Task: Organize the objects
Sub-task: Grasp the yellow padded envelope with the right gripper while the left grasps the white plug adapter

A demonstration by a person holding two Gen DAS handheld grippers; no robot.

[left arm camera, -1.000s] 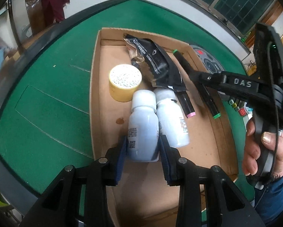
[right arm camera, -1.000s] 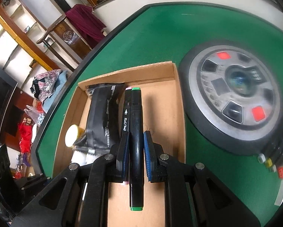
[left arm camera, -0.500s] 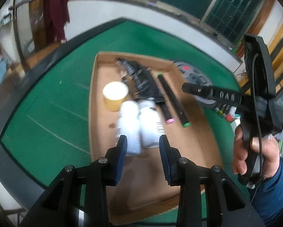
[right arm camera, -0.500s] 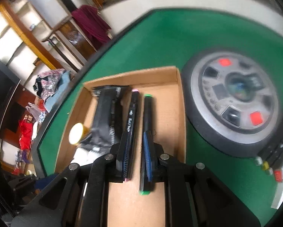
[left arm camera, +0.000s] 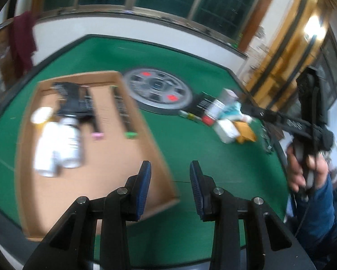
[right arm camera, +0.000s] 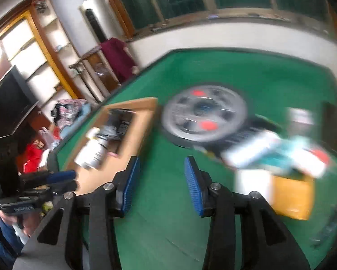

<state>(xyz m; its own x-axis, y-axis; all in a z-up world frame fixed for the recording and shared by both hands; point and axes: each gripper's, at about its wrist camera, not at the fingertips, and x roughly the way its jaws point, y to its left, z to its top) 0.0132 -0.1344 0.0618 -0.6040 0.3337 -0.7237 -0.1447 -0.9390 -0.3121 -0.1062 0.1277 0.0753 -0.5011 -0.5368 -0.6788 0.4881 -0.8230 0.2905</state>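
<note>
Left hand-held gripper (left arm camera: 170, 180): jaws apart, nothing between them. It hangs over the near right corner of the box (left arm camera: 161, 157), with green table (left arm camera: 213, 148) showing through the gap. Both views are motion-blurred.

Right hand-held gripper (right arm camera: 161, 177): jaws apart, empty, above bare green felt between the box and the loose pile. In the left view its black body sits at far right, gripped by a hand (left arm camera: 303, 171) in a blue sleeve.

Box: shallow cardboard tray lying flat on the table's left side. Inside it:
- two white bottles (left arm camera: 58, 148) on their sides, side by side and touching, left half of the tray
- yellow tub (left arm camera: 42, 115) just beyond the bottles
- black pouch (left arm camera: 72, 100) at the far end, next to the tub
- two markers lying lengthwise, apart from each other: pink-capped marker (left arm camera: 94, 121) beside the pouch, green-capped marker (left arm camera: 123, 114) near the right wall

Grey disc (left arm camera: 158, 91) with red patches lies on the table just past the box's far right corner.

Loose pile (left arm camera: 227, 117) right of the disc: white box, orange packet, teal and black items, too blurred to sort. In the right view the orange packet (right arm camera: 292, 198) lies nearest the right hand-held gripper.
</note>
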